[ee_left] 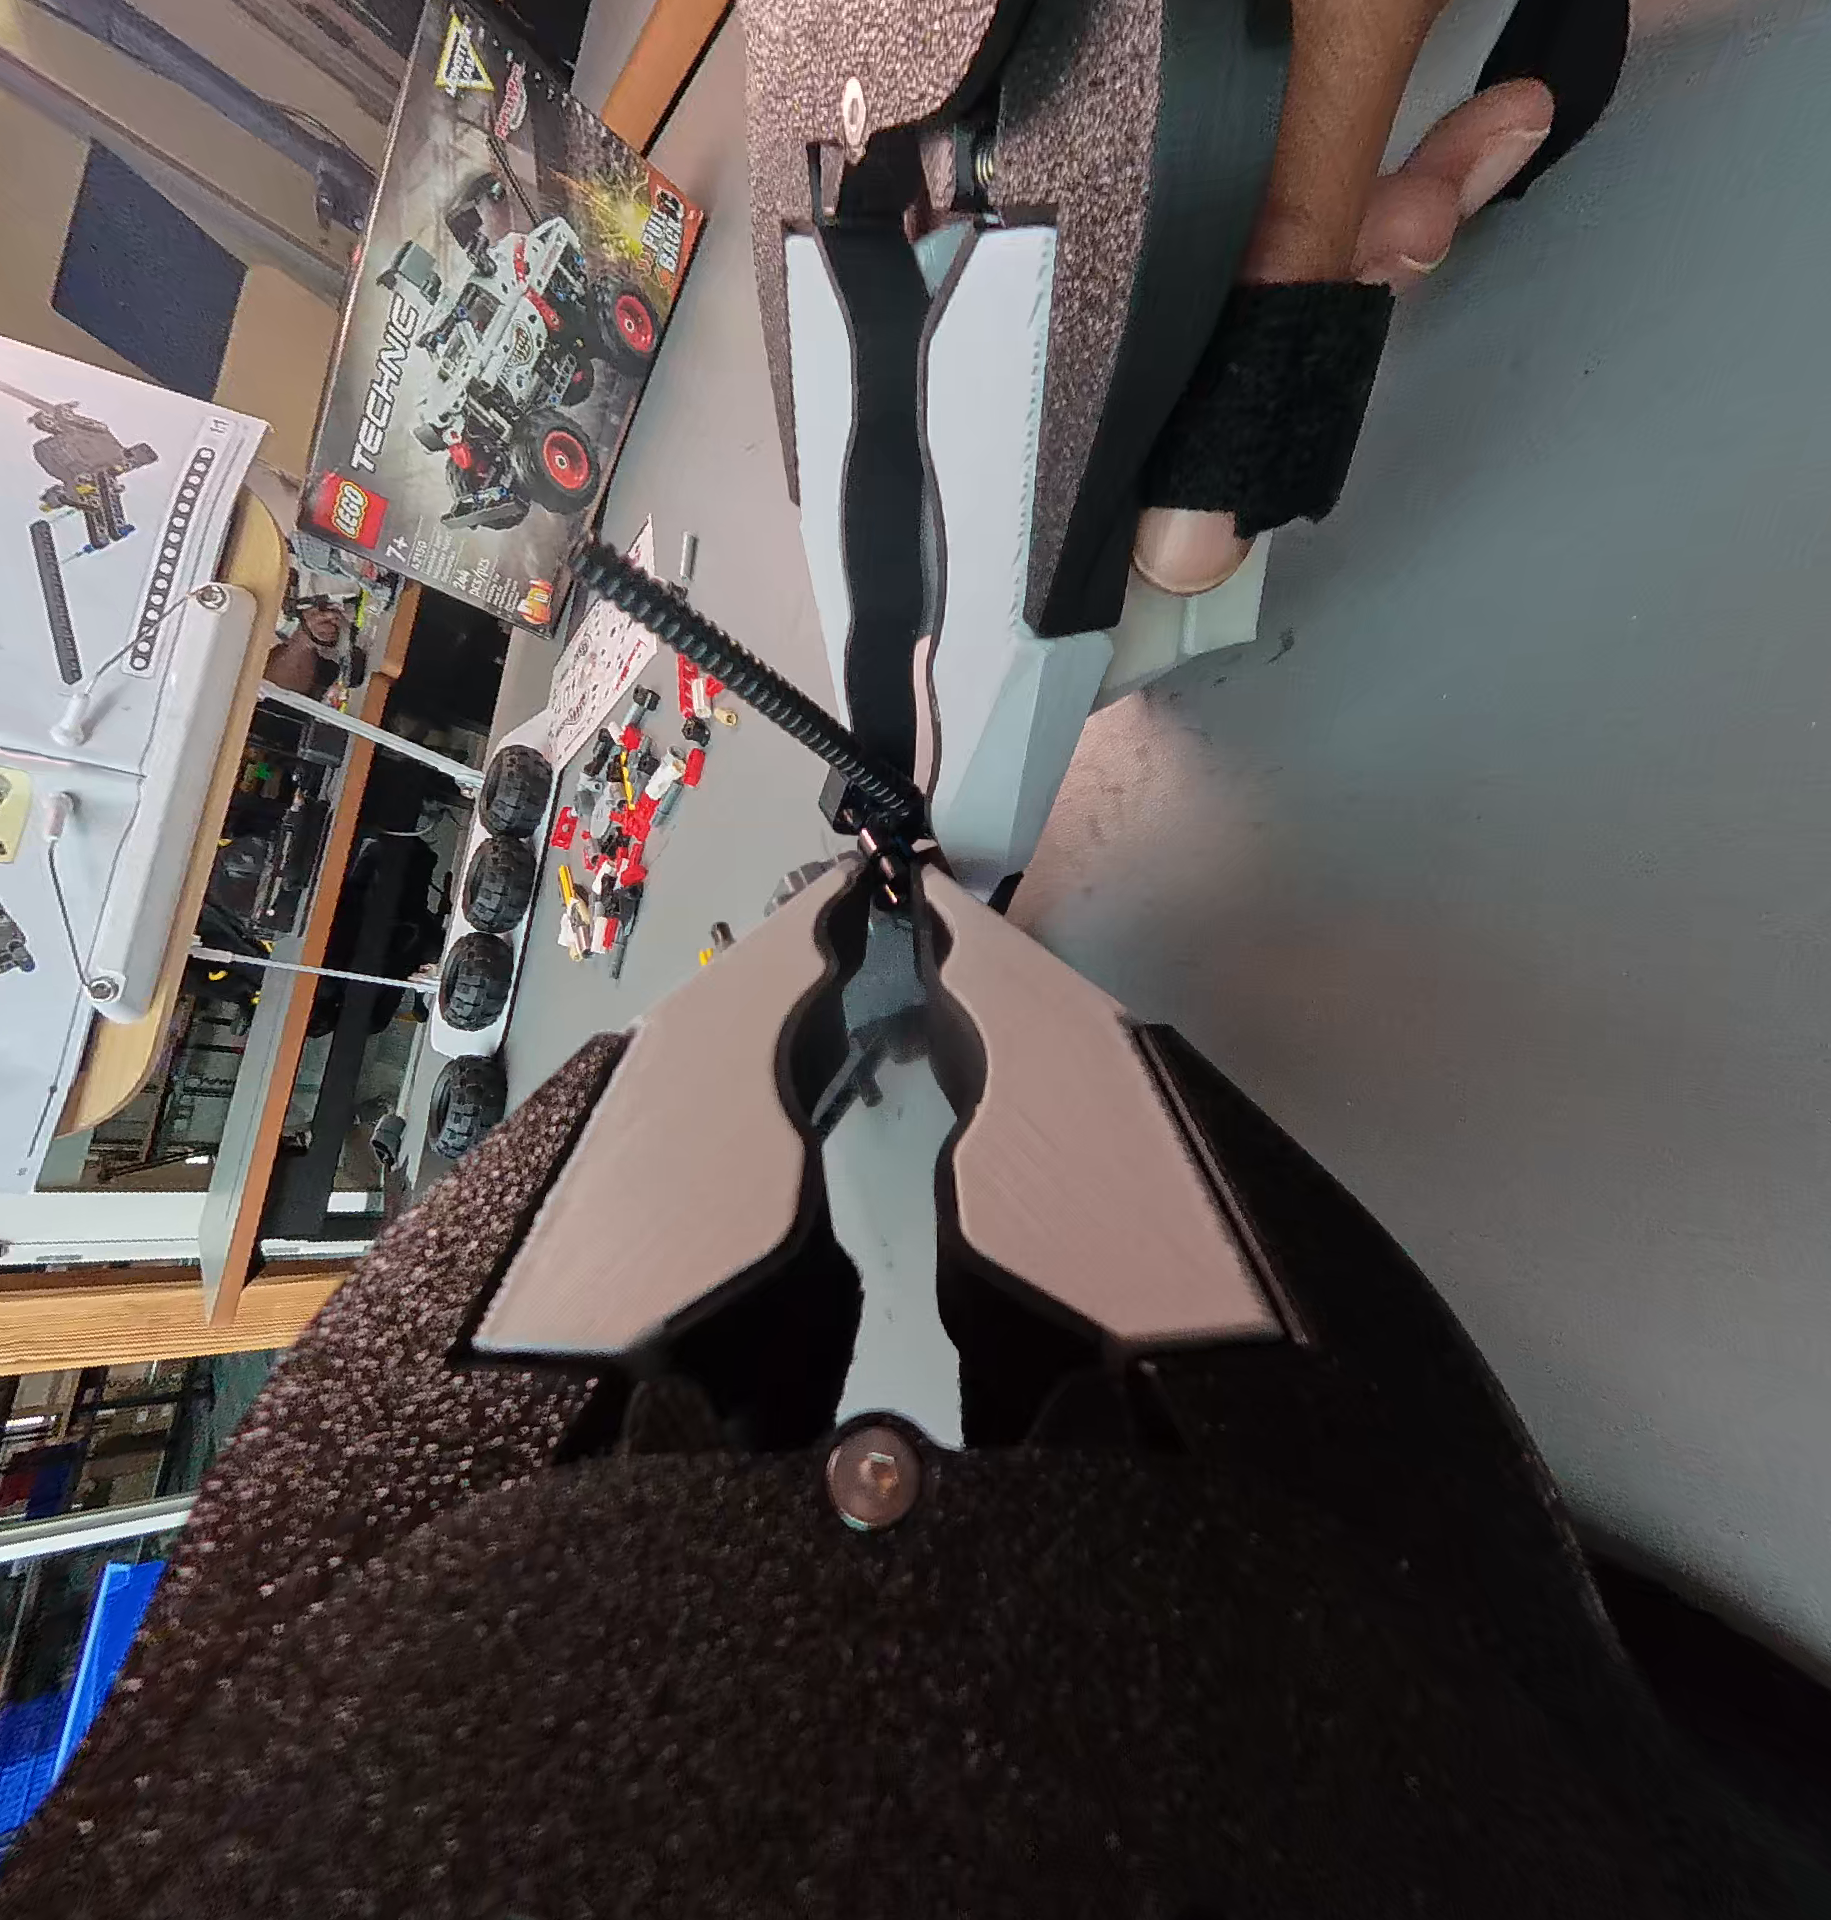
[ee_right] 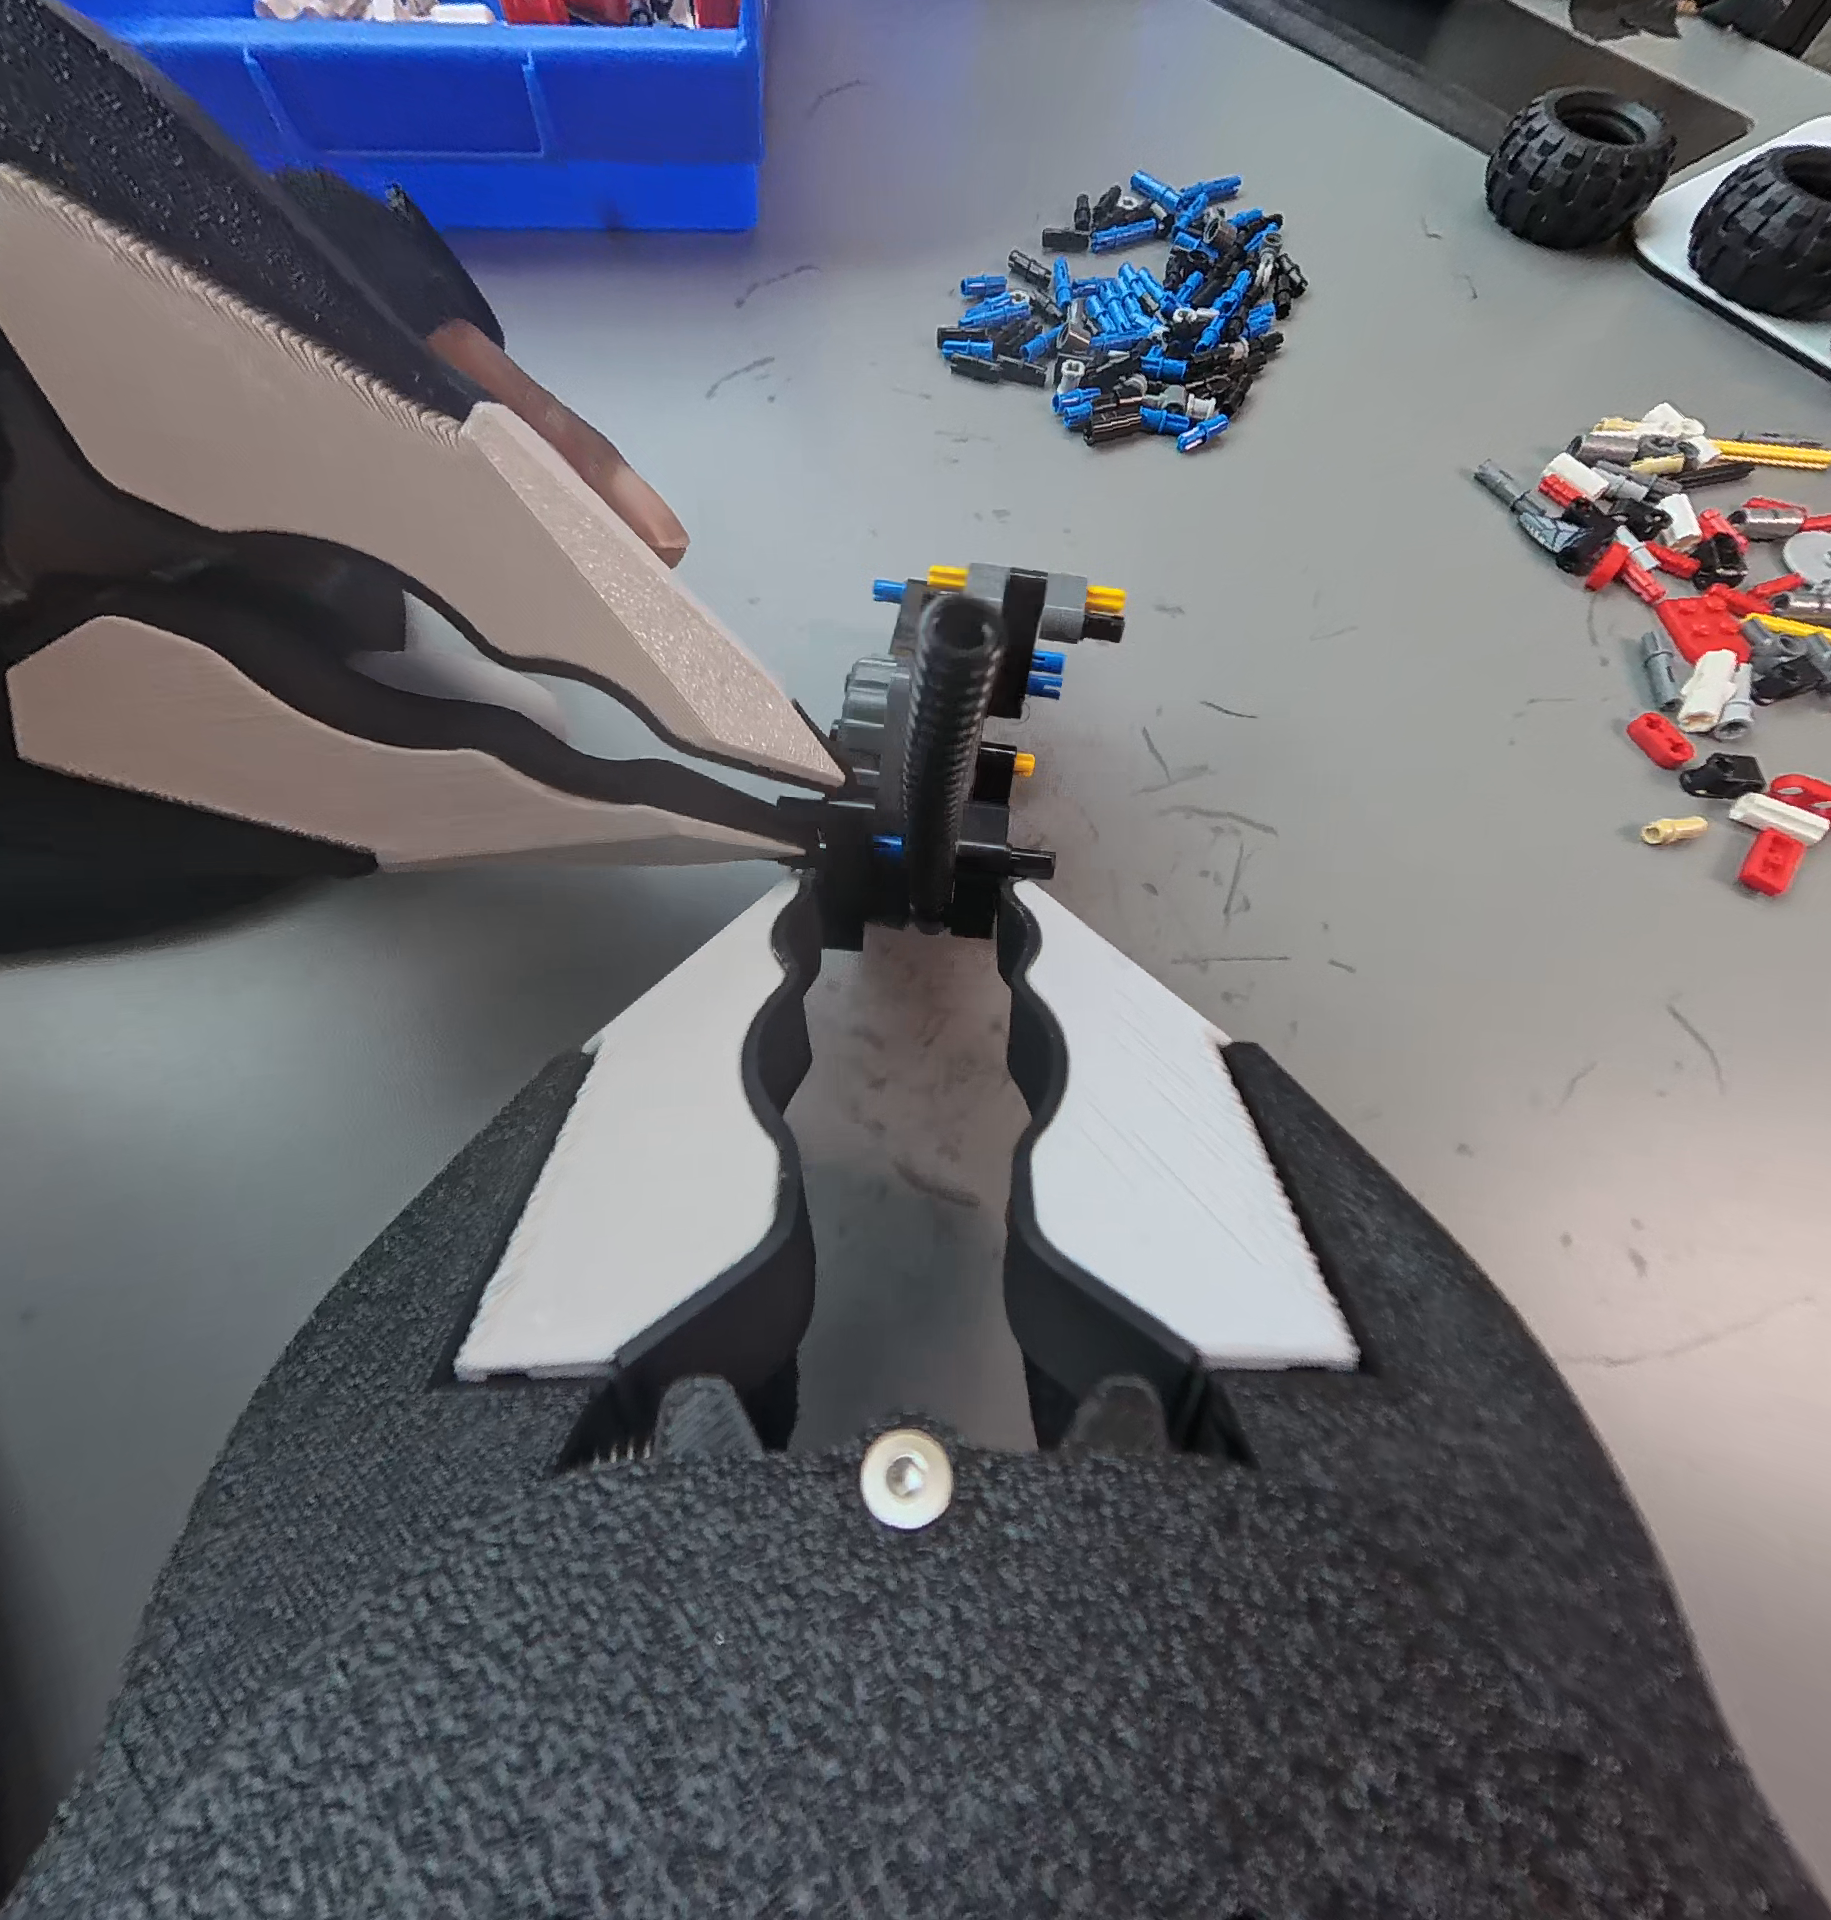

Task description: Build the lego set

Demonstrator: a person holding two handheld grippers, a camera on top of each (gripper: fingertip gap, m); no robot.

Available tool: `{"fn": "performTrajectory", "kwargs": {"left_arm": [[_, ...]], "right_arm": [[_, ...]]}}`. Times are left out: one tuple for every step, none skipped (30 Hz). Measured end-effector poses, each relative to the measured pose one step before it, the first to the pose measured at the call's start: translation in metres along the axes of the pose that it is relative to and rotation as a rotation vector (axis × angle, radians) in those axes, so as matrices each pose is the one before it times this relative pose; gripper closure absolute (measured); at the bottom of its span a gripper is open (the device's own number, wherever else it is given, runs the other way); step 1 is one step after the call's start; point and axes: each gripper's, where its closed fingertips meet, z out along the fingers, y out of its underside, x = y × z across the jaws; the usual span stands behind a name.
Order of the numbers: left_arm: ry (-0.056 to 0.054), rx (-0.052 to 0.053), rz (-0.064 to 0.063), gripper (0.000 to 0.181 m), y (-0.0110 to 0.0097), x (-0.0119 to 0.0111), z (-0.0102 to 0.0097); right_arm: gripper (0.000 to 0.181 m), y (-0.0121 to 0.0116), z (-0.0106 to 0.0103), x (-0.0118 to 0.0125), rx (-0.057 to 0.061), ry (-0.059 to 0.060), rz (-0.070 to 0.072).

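Observation:
A small Technic assembly [ee_right: 994, 665] of black and grey beams with blue and yellow pins is held just above the grey table [ee_right: 1358, 1143]. A black ribbed hose [ee_right: 944, 758] sticks out of it toward the right wrist camera; it also shows in the left wrist view [ee_left: 703, 644]. My right gripper [ee_right: 911, 914] is shut on the assembly's black lower end. My left gripper [ee_right: 823, 821] comes in from the left and is shut on a small black piece at the assembly's side. In the left wrist view my left gripper [ee_left: 890, 883] meets the right gripper [ee_left: 926, 821] tip to tip.
A pile of blue and black pins [ee_right: 1129, 322] lies ahead; mixed red, white and grey parts [ee_right: 1721, 623] lie at right. Black tyres [ee_right: 1576, 166] sit at far right, a blue bin [ee_right: 475, 104] at back left. The set's box [ee_left: 495, 343] and the instruction booklet [ee_left: 80, 623] stand behind. The grippers are tip to tip, or close to it.

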Motion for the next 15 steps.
{"fn": "performTrajectory", "kwargs": {"left_arm": [[-0.0028, 0.0031, 0.0070, 0.173, -0.00070, -0.00008, 0.00056], [-0.0031, 0.0010, 0.0071, 0.173, -0.00066, -0.00013, 0.00048], [-0.0042, -0.0006, 0.0073, 0.173, -0.00008, -0.00052, 0.00054], [-0.0024, -0.0004, 0.0056, 0.173, 0.00021, -0.00056, 0.00042], [0.0021, 0.0013, 0.0011, 0.173, 0.00017, -0.00057, 0.00011], [0.0040, 0.0021, -0.0025, 0.173, 0.00031, -0.00058, 0.00007], [0.0044, 0.0028, -0.0034, 0.173, 0.00041, -0.00048, -0.00010], [0.0035, 0.0023, -0.0022, 0.173, 0.00076, -0.00024, -0.00010], [0.0017, 0.0029, -0.0003, 0.173, 0.00072, -0.00033, -0.00013], [0.0023, 0.0062, -0.0002, 0.172, 0.00041, 0.00007, -0.00018], [0.0040, 0.0084, -0.0022, 0.172, 0.00005, 0.00027, -0.00035], [0.0051, 0.0084, -0.0044, 0.172, -0.00005, 0.00036, -0.00015], [0.0060, 0.0077, -0.0057, 0.172, 0.00006, 0.00041, -0.00018], [0.0059, 0.0066, -0.0050, 0.172, 0.00021, 0.00035, -0.00027], [0.0059, 0.0053, -0.0028, 0.172, 0.00024, 0.00017, -0.00040]], "right_arm": [[0.147, -0.00032, 0.00069, -0.00045, -0.0002, -0.0044, 0.0039], [0.147, 0.00021, 0.00062, -0.00015, -0.0028, -0.0024, 0.0022], [0.146, -0.00032, 0.00028, 0.00044, 0.0002, 0.0016, 0.0014], [0.146, -0.00042, 0.00016, 0.00078, 0.0021, 0.0041, 0.0014], [0.146, -0.00035, 0.00013, 0.00041, 0.0015, 0.0026, -0.0005], [0.147, -0.00048, -0.00001, 0.00037, 0.0026, 0.0029, -0.0024], [0.147, -0.00046, -0.00002, 0.00048, 0.0025, 0.0021, -0.0012], [0.148, -0.00028, -0.00005, 0.00065, 0.0011, -0.0008, 0.0007], [0.149, -0.00016, -0.00013, 0.00100, 0.0018, -0.0023, 0.0025], [0.149, -0.00002, 0.00005, -0.00009, 0.0002, -0.0091, 0.0060], [0.149, 0.00006, 0.00012, -0.00041, -0.0014, -0.0080, 0.0028], [0.149, 0.00011, 0.00027, -0.00030, -0.0019, -0.0020, -0.0051], [0.149, 0.00027, 0.00036, -0.00024, -0.0030, 0.0005, -0.0095], [0.149, 0.00015, 0.00046, -0.00015, -0.0024, -0.0002, -0.0048], [0.149, -0.00013, 0.00018, -0.00023, 0.0001, -0.0021, -0.0021]]}}
